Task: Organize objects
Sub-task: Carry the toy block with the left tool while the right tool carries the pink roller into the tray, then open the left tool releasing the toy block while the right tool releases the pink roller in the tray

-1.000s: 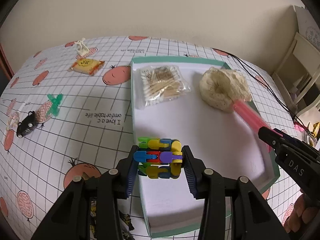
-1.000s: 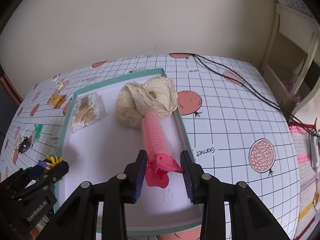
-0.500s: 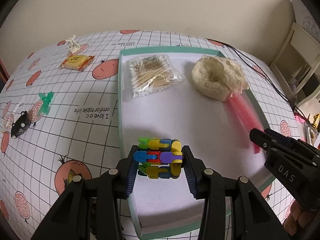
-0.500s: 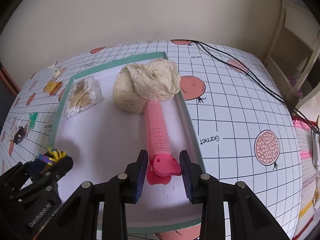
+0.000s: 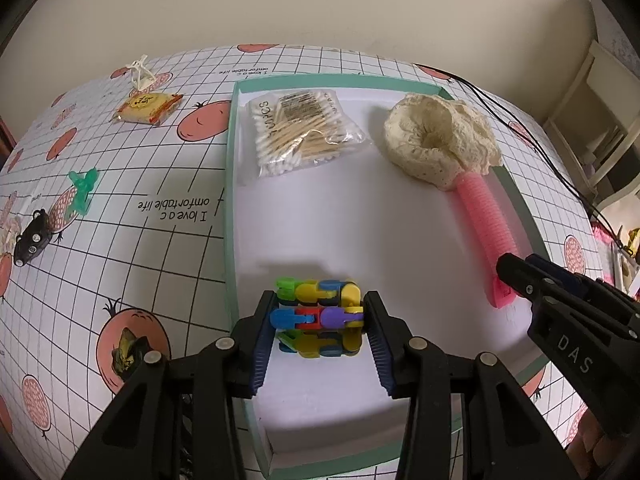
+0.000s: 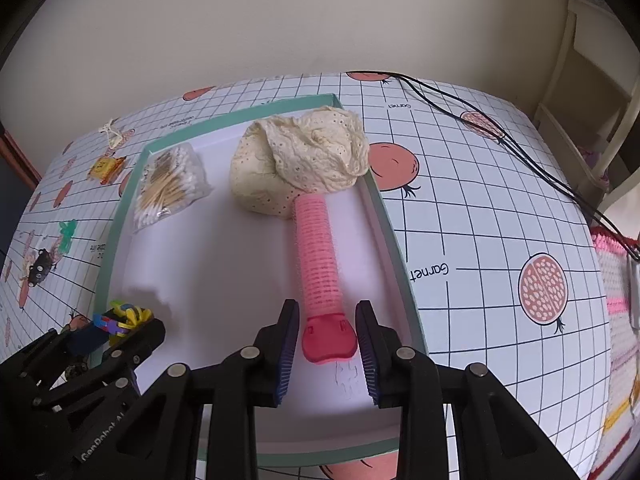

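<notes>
Objects outside tray: a black toy car [image 5: 32,238], a green figure [image 5: 82,190], a yellow packet [image 5: 146,106] and a white string piece [image 5: 140,72] are spread over the left part of the surface [image 5: 120,240], well apart from one another.
Tray: a white tray with a teal rim [image 5: 229,200] is laid on the middle of the surface, its long sides running away from the cameras.
Left claw: the left claw [image 5: 318,320] is clamped on a multicoloured link toy [image 5: 318,316], which is held over the tray's near left corner; whether the toy touches the tray floor cannot be told.
Cotton swabs: a clear bag of cotton swabs [image 5: 298,132] is laid in the far left corner of the tray.
Cream cloth: a cream lace cloth [image 5: 440,140] is bunched in the far right corner, partly draped over the right rim.
Pink roller: a pink hair roller [image 6: 318,256] is laid along the right rim, its far end touching the cloth.
Right claw: the right claw [image 6: 328,340] is set around the roller's flat near end, with a thin gap seen at each pad, so the fingers are slightly apart.
Cables: black cables [image 6: 500,140] are run across the far right corner of the surface.
</notes>
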A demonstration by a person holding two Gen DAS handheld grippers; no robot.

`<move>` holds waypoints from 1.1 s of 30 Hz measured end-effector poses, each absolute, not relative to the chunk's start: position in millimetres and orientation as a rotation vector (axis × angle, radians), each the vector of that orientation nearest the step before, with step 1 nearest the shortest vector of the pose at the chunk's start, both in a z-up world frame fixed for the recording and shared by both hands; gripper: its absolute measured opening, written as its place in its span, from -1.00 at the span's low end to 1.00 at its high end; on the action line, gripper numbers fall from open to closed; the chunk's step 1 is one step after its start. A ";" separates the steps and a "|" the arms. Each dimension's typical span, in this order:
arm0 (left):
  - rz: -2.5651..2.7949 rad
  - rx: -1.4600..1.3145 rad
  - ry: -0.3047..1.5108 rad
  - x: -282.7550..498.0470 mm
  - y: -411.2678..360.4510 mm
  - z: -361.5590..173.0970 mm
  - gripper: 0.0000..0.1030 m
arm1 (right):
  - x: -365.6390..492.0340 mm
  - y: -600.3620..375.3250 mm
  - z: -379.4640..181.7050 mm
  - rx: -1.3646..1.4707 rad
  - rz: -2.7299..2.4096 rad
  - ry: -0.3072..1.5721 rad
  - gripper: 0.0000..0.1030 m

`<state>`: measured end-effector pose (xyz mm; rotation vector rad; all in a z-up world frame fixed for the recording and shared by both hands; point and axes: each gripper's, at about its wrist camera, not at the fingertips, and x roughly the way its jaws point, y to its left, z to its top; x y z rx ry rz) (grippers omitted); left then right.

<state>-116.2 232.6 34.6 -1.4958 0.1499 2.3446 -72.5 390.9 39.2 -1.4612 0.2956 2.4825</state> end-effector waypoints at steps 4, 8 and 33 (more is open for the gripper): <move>2.348 -1.479 0.149 -114.9 232.5 37.9 -0.04 | -72.1 389.7 42.2 -1.442 2.497 0.288 -0.39; 2.355 -1.448 0.132 -113.6 230.7 44.3 0.07 | -70.6 388.5 46.5 -1.416 2.513 0.293 -0.39; 2.566 -1.419 0.027 -126.9 189.7 62.6 0.35 | -72.1 378.4 54.6 -1.362 2.565 0.297 -0.19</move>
